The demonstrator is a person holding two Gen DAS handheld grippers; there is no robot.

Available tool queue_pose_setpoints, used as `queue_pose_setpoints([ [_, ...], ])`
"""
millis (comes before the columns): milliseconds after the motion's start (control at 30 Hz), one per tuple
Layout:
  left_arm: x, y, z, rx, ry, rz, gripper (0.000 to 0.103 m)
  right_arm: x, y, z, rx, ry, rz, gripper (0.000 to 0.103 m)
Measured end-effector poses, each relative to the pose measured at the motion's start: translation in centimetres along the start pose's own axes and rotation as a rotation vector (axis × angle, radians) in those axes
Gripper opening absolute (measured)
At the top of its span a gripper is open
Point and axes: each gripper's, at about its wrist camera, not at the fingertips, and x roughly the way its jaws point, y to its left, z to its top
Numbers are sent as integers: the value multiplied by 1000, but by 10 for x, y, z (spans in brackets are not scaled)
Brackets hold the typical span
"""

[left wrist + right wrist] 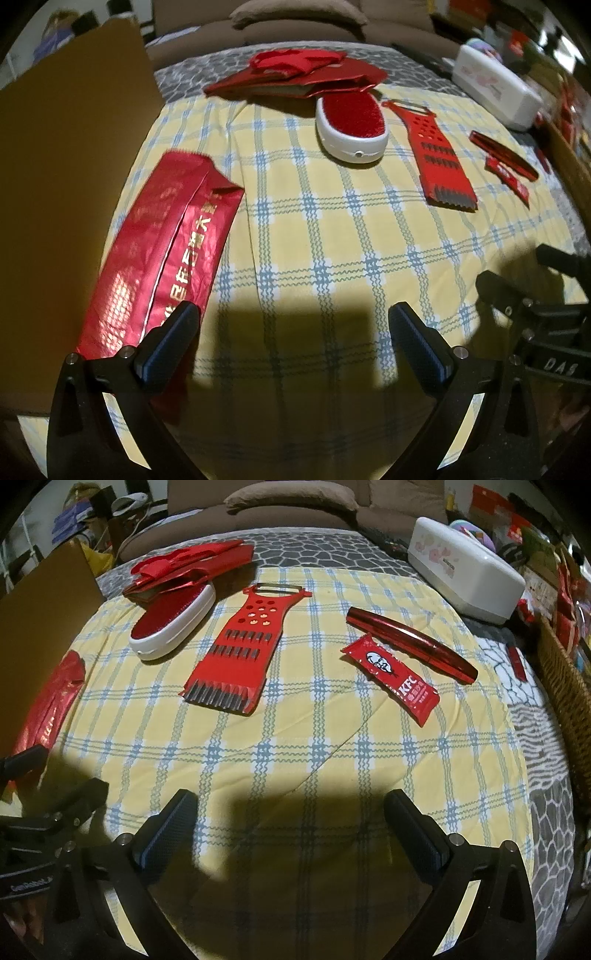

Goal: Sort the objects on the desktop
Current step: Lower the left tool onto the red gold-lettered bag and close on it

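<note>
Both claws, left claw [293, 343] and right claw [290, 821], spread wide, empty. Grater [242, 653] lies mid-tabletop [314, 738]; sauce packet [391, 677] right of it touches the pen [412, 642]. I risk nudging the pen and snagging cloth.

Bare checked cloth [295, 746] near side; grater [236, 653], KFC sachet [393, 677] block beyond.

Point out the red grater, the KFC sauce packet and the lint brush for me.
red grater [236, 653]: right wrist view, on its middle rows of blades.
KFC sauce packet [393, 677]: right wrist view, on the middle of the wrapper.
lint brush [349, 123]: left wrist view, on its red bristle face.
</note>
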Motion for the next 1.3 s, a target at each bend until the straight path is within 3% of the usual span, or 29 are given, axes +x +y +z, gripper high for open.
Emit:
queue_pose_setpoints([
  [100, -10, 0, 1, 52, -38, 61, 103, -6, -2, 3, 18, -7, 31, 103],
  [367, -24, 20, 20, 41, -70, 81, 103, -31, -1, 15, 42, -63, 80, 103],
  [467, -17, 26, 27, 61, -43, 118, 103, -35, -2, 19, 47, -70, 87, 103],
  [600, -1, 32, 33, 81, 9, 146, 94, -37, -4, 22, 63, -74, 107, 103],
  [767, 9, 40, 37, 76, 43, 138, 86, -40, -2, 23, 63, -78, 133, 103],
  [933, 13, 51, 40, 16, 75, 49, 84, -44, -2, 25, 75, -85, 166, 102],
  [1067, 14, 52, 41, 19, 76, 20, 83, -47, 0, 26, 84, -87, 195, 102],
  [1167, 11, 53, 42, 28, 56, 18, 61, -49, 4, 26, 78, -92, 208, 102],
  [1200, 8, 54, 42, 33, 47, 15, 48, -50, 5, 26, 76, -92, 210, 102],
  [1300, 3, 50, 44, 46, 39, -13, 31, -49, 8, 27, 71, -89, 219, 102],
])
